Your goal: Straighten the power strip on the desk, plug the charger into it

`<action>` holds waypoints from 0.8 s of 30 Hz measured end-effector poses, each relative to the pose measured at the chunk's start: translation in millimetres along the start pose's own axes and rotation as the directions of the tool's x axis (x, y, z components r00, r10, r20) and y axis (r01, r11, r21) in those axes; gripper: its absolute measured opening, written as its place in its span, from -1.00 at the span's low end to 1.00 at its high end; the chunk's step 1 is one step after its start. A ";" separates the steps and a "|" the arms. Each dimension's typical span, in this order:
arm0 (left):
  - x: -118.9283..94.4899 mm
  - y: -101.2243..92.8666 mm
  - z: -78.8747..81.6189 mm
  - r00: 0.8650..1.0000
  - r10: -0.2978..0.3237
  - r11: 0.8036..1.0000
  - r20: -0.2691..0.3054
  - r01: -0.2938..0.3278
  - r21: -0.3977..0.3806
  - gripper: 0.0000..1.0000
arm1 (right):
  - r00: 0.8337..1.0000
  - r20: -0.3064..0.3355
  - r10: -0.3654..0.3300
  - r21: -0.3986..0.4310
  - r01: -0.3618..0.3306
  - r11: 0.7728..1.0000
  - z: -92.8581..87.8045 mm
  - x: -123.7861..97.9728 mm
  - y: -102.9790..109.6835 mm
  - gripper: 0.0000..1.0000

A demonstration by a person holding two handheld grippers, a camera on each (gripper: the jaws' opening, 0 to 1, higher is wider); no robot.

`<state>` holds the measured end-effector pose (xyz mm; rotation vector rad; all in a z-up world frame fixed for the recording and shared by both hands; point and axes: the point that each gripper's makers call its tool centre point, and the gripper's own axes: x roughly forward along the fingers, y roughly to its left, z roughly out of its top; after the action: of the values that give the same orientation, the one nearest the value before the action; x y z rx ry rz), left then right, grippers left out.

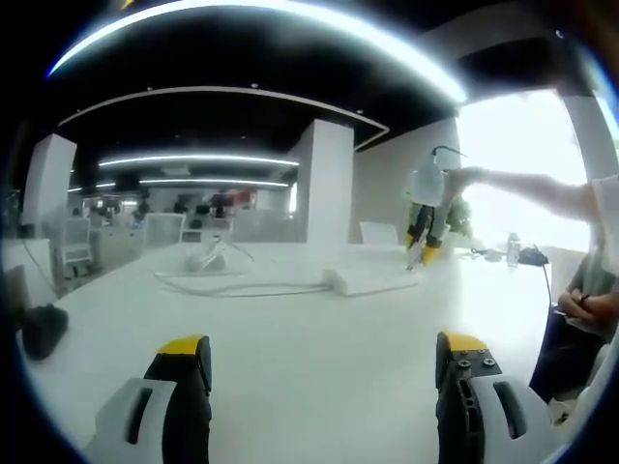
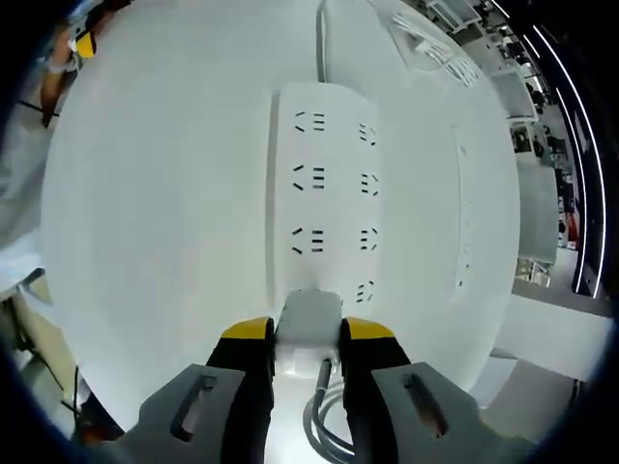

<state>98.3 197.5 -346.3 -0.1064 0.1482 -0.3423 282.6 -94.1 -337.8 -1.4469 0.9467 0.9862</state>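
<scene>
My right gripper (image 2: 307, 338) is clamped on the charger (image 2: 309, 329), right over the strip's (image 2: 324, 193) near end on the desk (image 2: 155, 193). My left gripper (image 1: 324, 362) hangs open, strip (image 1: 372, 278) well ahead

The left tongs (image 1: 324, 372) hang low over the desk (image 1: 290, 338), their yellow-tipped jaws spread wide apart with nothing between them. The right tongs (image 2: 308, 338) point steeply down, jaws closed on the charger (image 2: 309, 324). In the left gripper view the right tongs (image 1: 424, 246) show at the end of an outstretched arm (image 1: 527, 188)
</scene>
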 end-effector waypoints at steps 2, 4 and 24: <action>0.6 -1.1 -0.2 1.000 -0.002 1.000 0.000 0.002 -0.001 0.99 | 1.000 -0.005 0.006 0.001 -0.006 1.000 0.1 0.1 -1.2 -0.51; 0.9 -2.1 -0.5 1.000 -0.005 1.000 -0.001 0.005 0.000 0.99 | 1.000 -0.008 0.013 0.006 -0.012 1.000 0.2 0.2 -2.3 -0.51; -1.9 5.6 -4.1 1.000 0.012 1.000 -0.012 -0.012 0.000 0.99 | 0.999 0.000 0.052 0.029 -0.052 0.998 9.4 6.9 -1.4 -0.51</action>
<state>97.7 203.1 -350.8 -0.1033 0.1604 -0.3309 285.6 -84.8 -344.4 -1.4047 0.9994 1.0067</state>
